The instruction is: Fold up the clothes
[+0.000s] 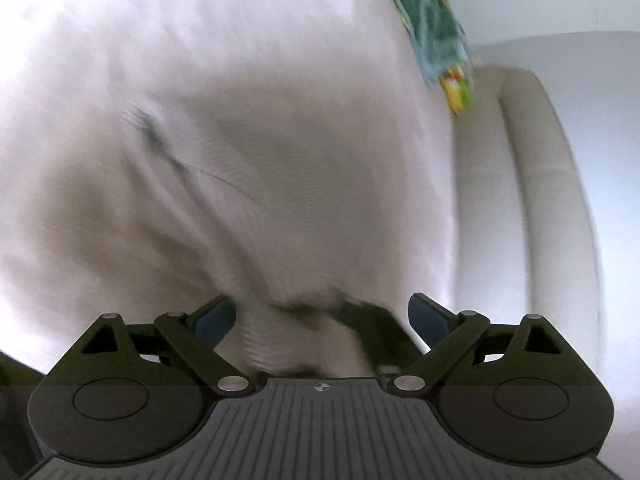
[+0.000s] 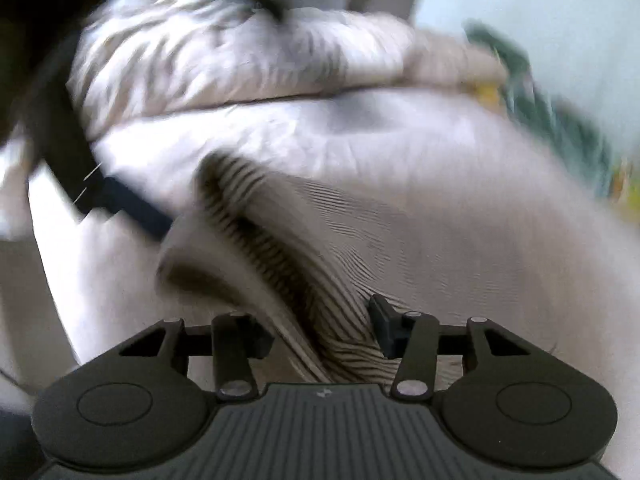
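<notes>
A white ribbed garment (image 1: pixel 240 140) fills the left wrist view and hangs blurred in front of the camera. My left gripper (image 1: pixel 322 316) has its jaws apart with a bunch of the white cloth lying between them. In the right wrist view the same white garment (image 2: pixel 400 220) spreads ahead with a dark-shadowed ribbed fold (image 2: pixel 260 240). My right gripper (image 2: pixel 320 332) has its fingers spread with the ribbed cloth running between them. Both views are motion-blurred.
A cream sofa arm (image 1: pixel 532 200) stands at the right of the left view. A green and yellow patterned cloth (image 1: pixel 436 28) lies beyond the garment, also in the right view (image 2: pixel 560 120). A crumpled pale garment (image 2: pixel 220 52) and a dark strap (image 2: pixel 120 200) lie further back.
</notes>
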The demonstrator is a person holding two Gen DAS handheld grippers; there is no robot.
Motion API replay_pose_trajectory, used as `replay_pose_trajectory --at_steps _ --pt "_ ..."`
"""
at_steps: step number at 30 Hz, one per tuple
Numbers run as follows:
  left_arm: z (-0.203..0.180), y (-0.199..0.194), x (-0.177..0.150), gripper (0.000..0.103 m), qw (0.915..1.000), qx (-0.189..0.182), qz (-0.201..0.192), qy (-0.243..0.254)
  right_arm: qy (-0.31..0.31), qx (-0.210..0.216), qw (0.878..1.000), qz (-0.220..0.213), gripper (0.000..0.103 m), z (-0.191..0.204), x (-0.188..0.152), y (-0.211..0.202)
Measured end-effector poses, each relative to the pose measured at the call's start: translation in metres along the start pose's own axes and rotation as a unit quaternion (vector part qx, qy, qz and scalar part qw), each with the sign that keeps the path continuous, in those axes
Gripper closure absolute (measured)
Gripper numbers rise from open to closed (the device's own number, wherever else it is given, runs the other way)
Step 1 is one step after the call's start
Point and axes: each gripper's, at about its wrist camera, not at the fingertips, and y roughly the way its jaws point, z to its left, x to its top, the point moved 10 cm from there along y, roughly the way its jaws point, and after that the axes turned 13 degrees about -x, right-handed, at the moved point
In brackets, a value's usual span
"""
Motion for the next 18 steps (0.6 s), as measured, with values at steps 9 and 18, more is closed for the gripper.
replay_pose_trajectory --at_steps 9,18 --pt "0.009 0.062 0.03 0.007 0.9986 -0.011 0.028 -0.044 -0.033 -0.015 0.999 -0.013 0.049 0.0 -0.012 -0.019" --pt "-0.015 0.061 0.054 0.041 0.9969 0.029 0.057 0.046 -0.099 -0.01 0.992 -0.083 0.045 0.026 0.016 -0.015"
